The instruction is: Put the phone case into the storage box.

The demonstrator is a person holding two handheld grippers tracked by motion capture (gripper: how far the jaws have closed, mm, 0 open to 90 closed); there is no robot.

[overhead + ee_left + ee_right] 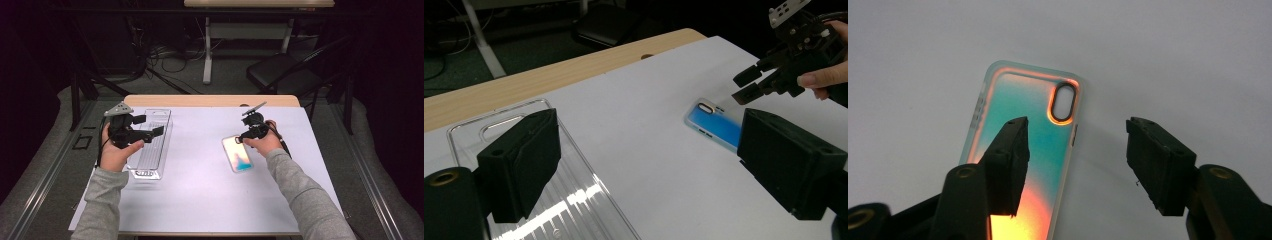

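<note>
The phone case (1023, 150) lies flat on the white table (200, 190), long way pointing to 12 o'clock. The right claw (1075, 165) hovers over its 3 o'clock edge, spread, pinching nothing. The left claw (644, 165) is spread and farther away.

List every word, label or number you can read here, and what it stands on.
No text can be read.
Clear tray: a small dark mark at its near end, too small and blurred to read.
Phone case: plain colour fade, no lettering to be seen.
Left gripper and right gripper: no label legible.
Table: plain white sheet, no print.
</note>
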